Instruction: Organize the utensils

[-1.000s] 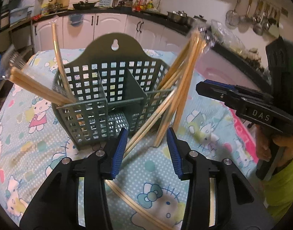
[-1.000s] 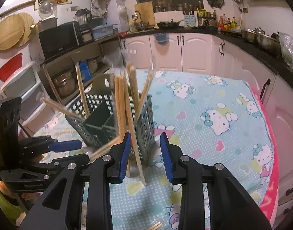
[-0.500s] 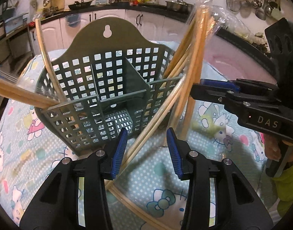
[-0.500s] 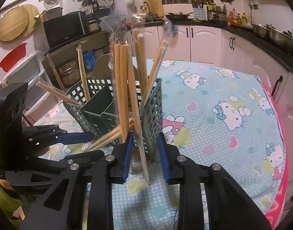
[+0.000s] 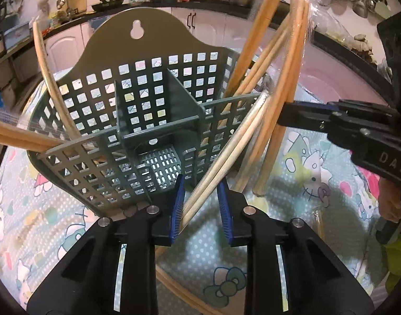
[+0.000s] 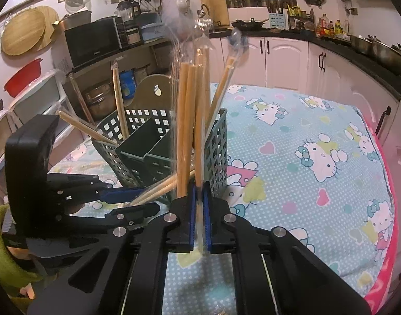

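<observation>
A green perforated utensil holder (image 5: 148, 99) (image 6: 216, 141) with a middle divider stands on the cloth. Several plastic-wrapped chopstick pairs lean in and against it. My left gripper (image 5: 200, 204) (image 6: 137, 200) sits at the holder's near corner with its jaws closing. One slanting wrapped pair (image 5: 226, 157) lies between them, against the left pad, with a gap to the right pad. My right gripper (image 6: 199, 210) (image 5: 281, 113) is shut on the lower part of an upright wrapped pair (image 6: 199, 131) beside the holder's right wall.
More chopsticks (image 5: 48, 78) stick out of the holder's left compartment. A loose chopstick (image 5: 179, 294) lies on the cartoon-cat tablecloth (image 6: 305, 157) under my left gripper. A person's hand (image 5: 389, 199) holds the right gripper. Kitchen cabinets and counters ring the table.
My left gripper came closer and lower to the holder, and its jaws narrowed around the slanting pair. My right gripper's jaws closed onto the upright wrapped pair.
</observation>
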Available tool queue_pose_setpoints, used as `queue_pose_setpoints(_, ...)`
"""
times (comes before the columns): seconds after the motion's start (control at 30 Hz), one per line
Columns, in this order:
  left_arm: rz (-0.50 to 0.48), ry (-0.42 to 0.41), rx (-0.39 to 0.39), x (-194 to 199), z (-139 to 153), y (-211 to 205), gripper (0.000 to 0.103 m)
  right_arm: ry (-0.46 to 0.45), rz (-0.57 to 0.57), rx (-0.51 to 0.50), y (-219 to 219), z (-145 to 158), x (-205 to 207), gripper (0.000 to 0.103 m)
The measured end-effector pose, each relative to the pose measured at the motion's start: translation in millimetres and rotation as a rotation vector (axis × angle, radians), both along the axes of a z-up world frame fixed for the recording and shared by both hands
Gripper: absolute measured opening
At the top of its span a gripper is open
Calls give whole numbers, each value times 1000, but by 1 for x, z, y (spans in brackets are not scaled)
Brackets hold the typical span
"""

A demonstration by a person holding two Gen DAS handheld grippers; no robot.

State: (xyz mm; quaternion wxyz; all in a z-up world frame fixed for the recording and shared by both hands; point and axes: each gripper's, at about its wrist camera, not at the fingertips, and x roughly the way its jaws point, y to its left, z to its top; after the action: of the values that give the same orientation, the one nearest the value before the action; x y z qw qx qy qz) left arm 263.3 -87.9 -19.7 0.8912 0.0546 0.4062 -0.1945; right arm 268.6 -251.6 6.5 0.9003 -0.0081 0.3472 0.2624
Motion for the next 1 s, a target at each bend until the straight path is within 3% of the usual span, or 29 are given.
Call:
queue_pose_setpoints(0.13, -10, -11, -1, -2, 4, -4, 13, -8, -11, 9, -5, 5, -4, 6)
queue_pose_setpoints(0.3, -17, -33, -14, -10, 16, -9, 1, -26, -26, 20, -9, 15, -11, 6)
queue_pose_setpoints(0.57, -4, -83, -62, -20, 43, -1, 1, -73, -44, 29, -16, 36, -24, 6)
queue_pose_setpoints(1.0, 97, -248, -169, -34, 107, 35, 1, -188, -81, 68, -28, 93, -43, 6)
